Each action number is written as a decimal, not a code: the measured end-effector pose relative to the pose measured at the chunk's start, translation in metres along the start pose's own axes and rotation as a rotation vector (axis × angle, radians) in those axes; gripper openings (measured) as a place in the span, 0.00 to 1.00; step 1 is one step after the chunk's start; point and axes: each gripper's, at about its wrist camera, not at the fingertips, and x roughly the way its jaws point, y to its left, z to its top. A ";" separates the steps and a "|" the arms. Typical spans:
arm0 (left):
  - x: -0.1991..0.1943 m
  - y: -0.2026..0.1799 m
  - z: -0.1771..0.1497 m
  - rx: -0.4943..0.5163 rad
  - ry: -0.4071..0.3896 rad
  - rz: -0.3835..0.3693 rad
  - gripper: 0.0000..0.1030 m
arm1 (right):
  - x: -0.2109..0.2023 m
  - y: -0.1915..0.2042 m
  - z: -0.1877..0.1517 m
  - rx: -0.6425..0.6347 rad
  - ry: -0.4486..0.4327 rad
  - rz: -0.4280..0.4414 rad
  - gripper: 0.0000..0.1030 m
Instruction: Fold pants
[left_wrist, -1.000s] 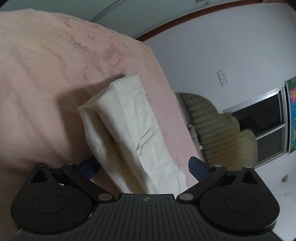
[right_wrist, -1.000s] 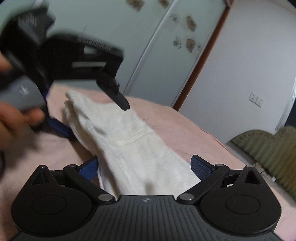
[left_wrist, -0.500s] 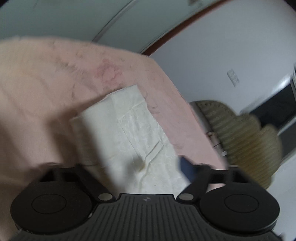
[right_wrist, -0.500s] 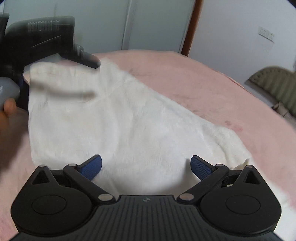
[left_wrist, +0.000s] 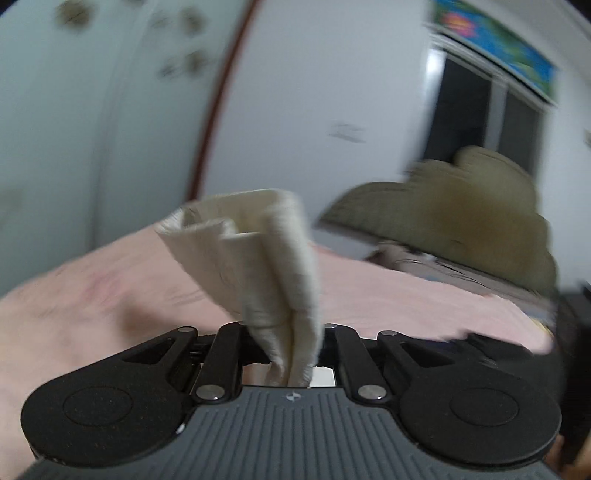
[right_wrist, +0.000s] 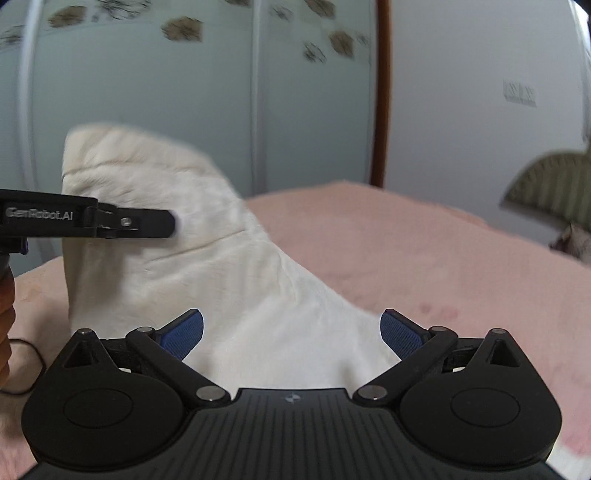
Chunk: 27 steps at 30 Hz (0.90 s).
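- The cream-white, soft-woven pants (right_wrist: 229, 280) lie partly on the pink bed cover (right_wrist: 424, 258), folded into a long band; one end is raised off the bed while the rest drapes down toward the right wrist camera.
- The left hand-held gripper (left_wrist: 291, 332) has just been closing, and its jaws are now clamped on a bunched fold of the cream fabric — several layers stand up out of the pinch in the left wrist view.
- In the right wrist view that same left tool comes in from the left edge as a black bar pressed against the lifted end of the garment.
- The right hand-held gripper (right_wrist: 291, 332) has its blue-padded fingers (right_wrist: 181, 332) spread wide apart. The cloth lies below and between them, but the pads do not press on it.
- Step in hand, as I judge it: the raised end is being carried over to make the next fold, with the left tool doing the lifting.
- The next move calls for bringing the held end across and down onto the part that rests on the bed, edges lined up — the right tool would need either to pin the lower part flat or to close on the near edge so that the layers do not slide.
- A risk: the pinched layers are thick and uneven, so one may slip out during the carry.
- An olive ribbed cushion (left_wrist: 461, 221) sits beyond the bed, well apart from the work.
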 end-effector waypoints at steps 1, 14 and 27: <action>-0.002 -0.015 -0.001 0.037 -0.005 -0.034 0.11 | -0.005 0.000 0.000 -0.026 -0.014 0.014 1.00; 0.028 -0.160 -0.036 0.317 0.096 -0.312 0.14 | -0.097 -0.051 -0.045 -0.122 -0.145 0.001 1.00; 0.088 -0.248 -0.091 0.343 0.241 -0.489 0.20 | -0.158 -0.119 -0.094 -0.024 -0.080 -0.140 1.00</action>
